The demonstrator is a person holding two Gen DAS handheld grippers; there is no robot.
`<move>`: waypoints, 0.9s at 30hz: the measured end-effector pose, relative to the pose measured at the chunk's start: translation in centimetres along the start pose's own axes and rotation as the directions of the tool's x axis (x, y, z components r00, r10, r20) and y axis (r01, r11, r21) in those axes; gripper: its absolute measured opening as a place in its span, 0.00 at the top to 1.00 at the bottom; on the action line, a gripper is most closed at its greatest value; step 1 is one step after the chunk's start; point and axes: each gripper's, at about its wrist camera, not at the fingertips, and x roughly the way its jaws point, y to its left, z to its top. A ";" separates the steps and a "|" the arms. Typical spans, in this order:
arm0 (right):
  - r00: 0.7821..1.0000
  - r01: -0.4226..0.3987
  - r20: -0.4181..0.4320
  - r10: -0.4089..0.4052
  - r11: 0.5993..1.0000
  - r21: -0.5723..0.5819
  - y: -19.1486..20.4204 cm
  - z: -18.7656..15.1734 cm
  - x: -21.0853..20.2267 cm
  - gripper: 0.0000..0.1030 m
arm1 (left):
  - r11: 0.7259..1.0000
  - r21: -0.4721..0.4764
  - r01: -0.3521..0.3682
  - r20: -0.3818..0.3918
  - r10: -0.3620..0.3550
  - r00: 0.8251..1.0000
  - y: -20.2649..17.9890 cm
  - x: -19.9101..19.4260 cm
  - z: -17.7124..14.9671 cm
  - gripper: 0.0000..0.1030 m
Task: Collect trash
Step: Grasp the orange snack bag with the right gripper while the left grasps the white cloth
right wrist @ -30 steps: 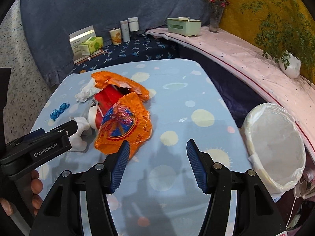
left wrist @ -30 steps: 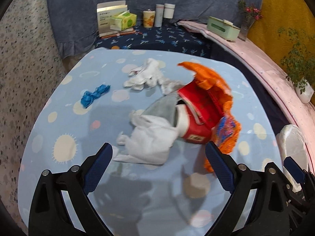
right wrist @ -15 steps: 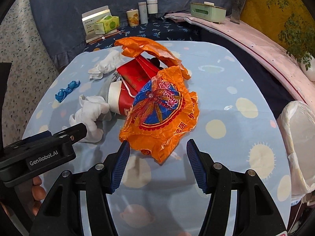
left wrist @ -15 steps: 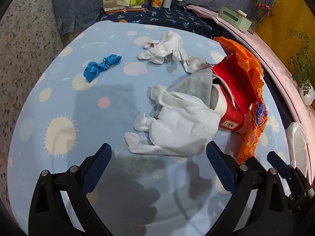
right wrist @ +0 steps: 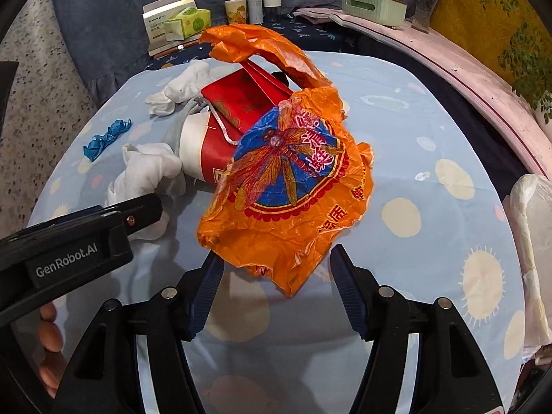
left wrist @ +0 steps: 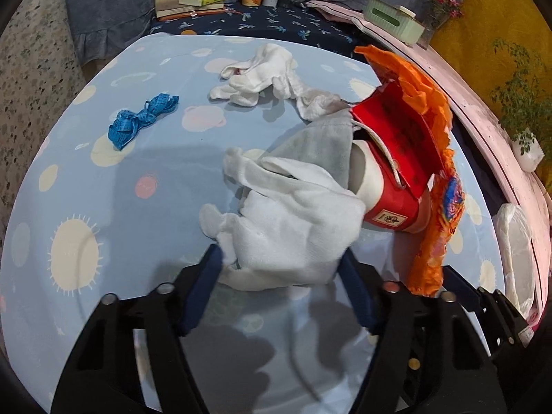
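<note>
Trash sits heaped mid-table: white glove [left wrist: 293,238] nearest the left gripper [left wrist: 281,269], red paper cup [left wrist: 390,203] just beyond the glove, orange plastic bag [right wrist: 293,189] draped against the cup's far side. Left jaws have just been closing, glove cuff between them and both pads touching the fabric, likely gripping it for lifting. Right gripper [right wrist: 276,272] is half-wide, bag's lower edge hanging between the pads, untouched, probably lining up a pinch. Lined bin [right wrist: 531,241] waits beyond the bag, off the table edge.
</note>
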 end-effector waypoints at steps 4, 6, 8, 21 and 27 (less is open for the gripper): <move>1.000 -0.006 -0.007 0.006 1.000 -0.001 -0.2 -0.1 0.0 0.58 | 1.000 0.011 0.006 -0.011 -0.006 1.000 -0.3 -0.2 -0.2 0.69; 1.000 -0.015 0.004 0.015 1.000 -0.001 -0.2 -0.1 -0.4 0.66 | 1.000 0.016 0.003 -0.009 -0.003 1.000 -0.4 -0.5 -0.3 0.78; 1.000 -0.011 0.017 0.012 1.000 -0.013 -0.2 -0.1 -1.0 0.81 | 1.000 0.020 -0.003 -0.001 0.003 1.000 -0.6 -1.0 -0.4 0.85; 0.990 -0.058 0.131 0.053 0.998 0.036 -2.4 0.6 -6.8 0.90 | 0.998 0.065 0.021 0.077 -0.026 0.997 -3.6 -5.7 -0.5 0.93; 0.976 -0.070 0.209 0.053 0.995 0.072 -4.6 1.3 -10.3 0.90 | 0.993 0.105 0.044 0.122 -0.056 0.991 -6.4 -8.2 -0.3 0.93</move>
